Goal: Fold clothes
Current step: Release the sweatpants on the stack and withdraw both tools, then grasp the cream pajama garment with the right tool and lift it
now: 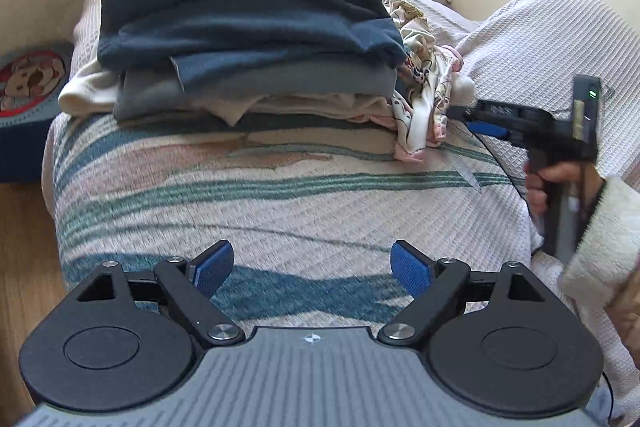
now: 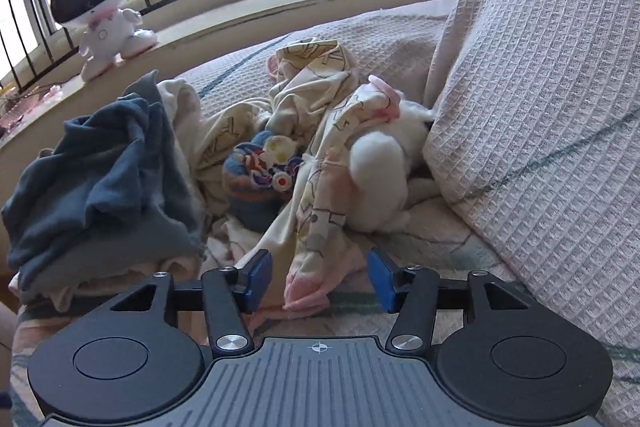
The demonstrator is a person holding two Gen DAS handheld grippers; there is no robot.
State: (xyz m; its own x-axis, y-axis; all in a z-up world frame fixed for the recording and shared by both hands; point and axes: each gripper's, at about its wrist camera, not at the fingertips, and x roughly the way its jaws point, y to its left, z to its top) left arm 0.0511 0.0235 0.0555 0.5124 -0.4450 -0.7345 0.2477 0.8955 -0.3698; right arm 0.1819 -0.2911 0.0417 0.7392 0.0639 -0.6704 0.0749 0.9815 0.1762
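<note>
The crumpled cream printed garment (image 2: 316, 163) lies unfolded on the bed (image 1: 280, 195), just right of the folded stack (image 1: 240, 39). Its pink-edged corner (image 2: 306, 293) sits directly ahead of the right hand-held gripper (image 2: 320, 281), between the parted pads, which do not press on it. The garment runs away from that gripper toward the window sill. The left hand-held gripper (image 1: 312, 267) hangs wide apart over bare bedspread, clearly farther from it.

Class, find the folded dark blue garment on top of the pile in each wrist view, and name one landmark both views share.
Left wrist view: dark blue garment upper centre, topping the stack.
Right wrist view: dark blue garment at the left edge, mid-height.
Shared landmark: the crumpled cream printed garment beside the pile.
</note>
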